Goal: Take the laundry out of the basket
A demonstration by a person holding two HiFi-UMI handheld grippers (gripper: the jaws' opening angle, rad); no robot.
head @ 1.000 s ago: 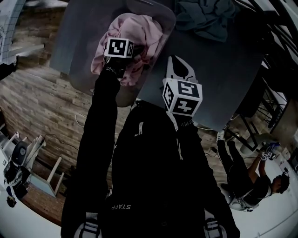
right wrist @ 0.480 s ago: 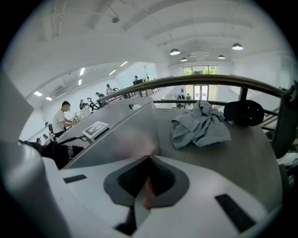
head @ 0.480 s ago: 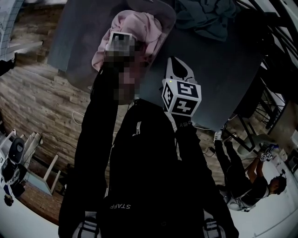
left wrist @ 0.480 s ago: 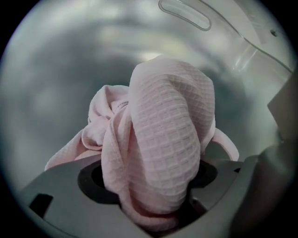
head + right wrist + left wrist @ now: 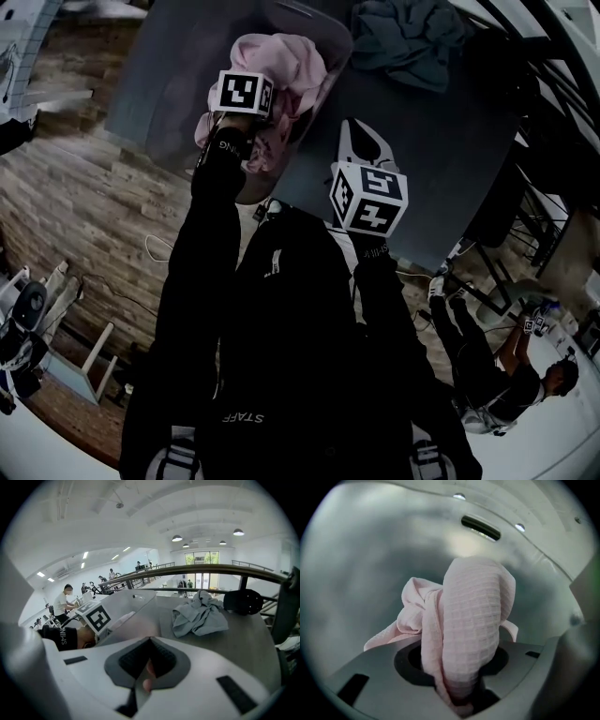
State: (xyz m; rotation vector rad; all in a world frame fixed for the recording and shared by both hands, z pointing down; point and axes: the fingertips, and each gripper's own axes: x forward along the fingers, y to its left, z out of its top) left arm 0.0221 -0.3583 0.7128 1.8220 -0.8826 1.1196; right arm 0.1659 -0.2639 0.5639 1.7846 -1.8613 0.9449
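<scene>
A pink waffle-weave cloth (image 5: 286, 58) lies heaped in the grey laundry basket (image 5: 323, 21) at the table's left end. My left gripper (image 5: 461, 700) reaches down into the basket, and its marker cube (image 5: 246, 94) hides its tips in the head view. The jaws are closing and pinch a fold of the pink cloth (image 5: 473, 616), which bulges up over them against the basket wall (image 5: 370, 550). My right gripper (image 5: 361, 133) hovers over the grey table (image 5: 431, 169) to the basket's right. It (image 5: 149, 641) is shut with nothing in it.
A crumpled grey-blue garment (image 5: 403, 42) lies on the table beyond the right gripper, also seen from that gripper (image 5: 199, 616). Black metal framing edges the table's right side. A person (image 5: 506, 375) crouches on the floor at lower right; a cable runs over the wood floor.
The left gripper has shifted slightly up and right over the basket, still on the pink cloth. The right gripper has stayed where it was.
</scene>
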